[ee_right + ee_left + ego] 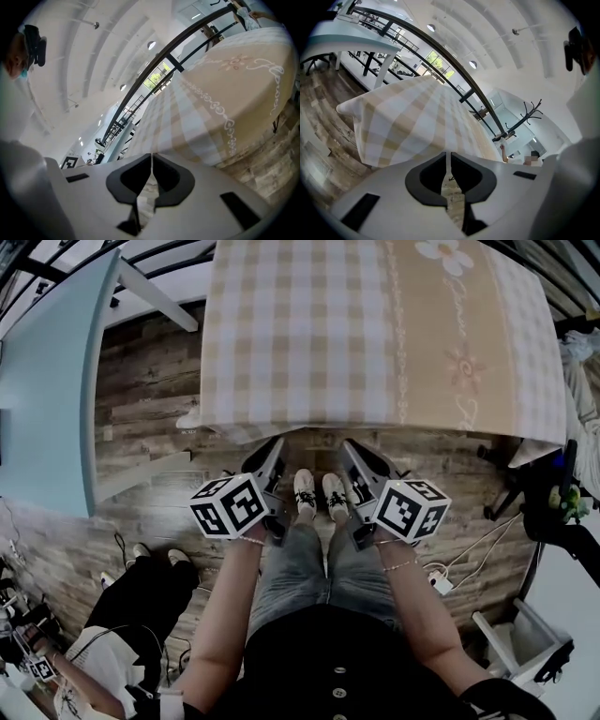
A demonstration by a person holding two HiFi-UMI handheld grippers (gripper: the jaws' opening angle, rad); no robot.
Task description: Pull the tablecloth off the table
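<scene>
The checked tablecloth [309, 334] is spread over the whole tabletop at 12 o'clock in the head view. Its near hem [375, 423] hangs toward the wooden floor [150, 399]. The pull is judged not yet begun.

For a clean start, both claws should be opened, brought up to the hem and closed on a fold each. The two grips should be kept well apart, so that the cloth is drawn evenly toward 6 o'clock and not skewed.

The left forearm [234, 596] and right forearm [412, 606] are held forward and low, at 7 and 5 o'clock, with the grippers tilted downward. The left claw [279, 441] [449, 153] is seen near the hem and below it, pressed closed on nothing. The right claw [345, 442] [151, 154] is likewise closed and empty, with cloth only beyond its tips.
</scene>
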